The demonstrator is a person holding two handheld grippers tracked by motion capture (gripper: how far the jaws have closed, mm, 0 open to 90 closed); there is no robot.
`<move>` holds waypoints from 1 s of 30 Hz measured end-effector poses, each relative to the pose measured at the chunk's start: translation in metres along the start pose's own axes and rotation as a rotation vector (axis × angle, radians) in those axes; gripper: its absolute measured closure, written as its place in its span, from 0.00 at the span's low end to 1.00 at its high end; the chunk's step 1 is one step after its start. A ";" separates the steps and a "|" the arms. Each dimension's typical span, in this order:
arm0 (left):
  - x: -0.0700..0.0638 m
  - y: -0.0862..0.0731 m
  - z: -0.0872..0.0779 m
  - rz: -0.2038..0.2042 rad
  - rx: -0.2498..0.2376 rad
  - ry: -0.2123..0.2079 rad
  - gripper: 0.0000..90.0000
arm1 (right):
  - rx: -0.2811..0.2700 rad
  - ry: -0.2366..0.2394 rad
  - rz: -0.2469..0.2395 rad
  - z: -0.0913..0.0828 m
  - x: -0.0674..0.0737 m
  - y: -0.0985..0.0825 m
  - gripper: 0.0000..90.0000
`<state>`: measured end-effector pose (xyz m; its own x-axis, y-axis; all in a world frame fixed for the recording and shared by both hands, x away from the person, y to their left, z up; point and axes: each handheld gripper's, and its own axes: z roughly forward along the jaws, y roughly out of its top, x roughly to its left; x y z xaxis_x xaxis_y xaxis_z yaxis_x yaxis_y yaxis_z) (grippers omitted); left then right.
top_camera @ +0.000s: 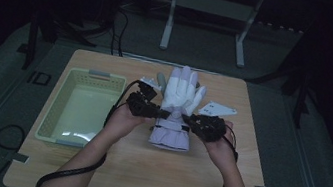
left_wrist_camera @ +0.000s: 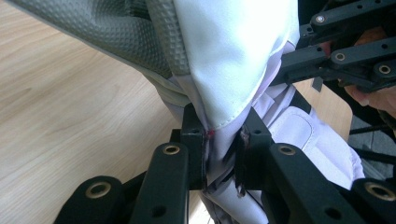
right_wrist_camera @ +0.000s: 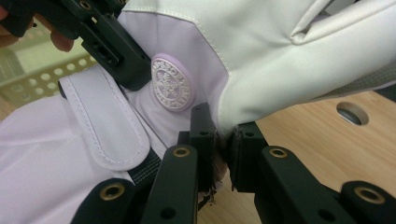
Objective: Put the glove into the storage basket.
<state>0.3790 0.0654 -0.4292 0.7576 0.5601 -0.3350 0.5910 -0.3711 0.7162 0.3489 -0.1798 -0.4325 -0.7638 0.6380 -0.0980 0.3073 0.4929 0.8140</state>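
Dark surroundings frame our wooden table [top_camera: 142, 170]. We have the glove [top_camera: 178, 106] pinched at its wrist, left gripper [top_camera: 158, 114] and right gripper [top_camera: 188, 120] both clamped on fabric. Seemingly lifted clear; carrying it to the basket [top_camera: 82, 105] beside our left gripper remains.

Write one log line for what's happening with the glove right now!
left hand-held gripper: shut on glove | right hand-held gripper: shut on glove | glove: held at wrist, over table | basket: empty

Black brass-riveted grippers (trailing black cables [top_camera: 68, 173])
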 end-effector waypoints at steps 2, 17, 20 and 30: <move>0.001 0.001 -0.006 -0.004 0.004 0.000 0.86 | -0.005 0.003 -0.004 0.000 0.002 0.005 0.91; 0.017 -0.005 -0.057 -0.002 0.045 0.058 0.85 | -0.020 0.044 -0.017 0.023 0.030 0.041 0.91; 0.022 -0.011 -0.069 -0.004 0.048 0.073 0.85 | -0.018 0.057 -0.020 0.032 0.040 0.049 0.91; 0.048 -0.038 -0.118 -0.037 0.066 0.115 0.85 | -0.023 0.103 -0.015 0.067 0.078 0.075 0.91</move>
<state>0.3603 0.1937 -0.4007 0.7005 0.6544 -0.2848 0.6376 -0.3945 0.6617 0.3503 -0.0534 -0.4173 -0.8228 0.5661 -0.0515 0.2835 0.4872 0.8260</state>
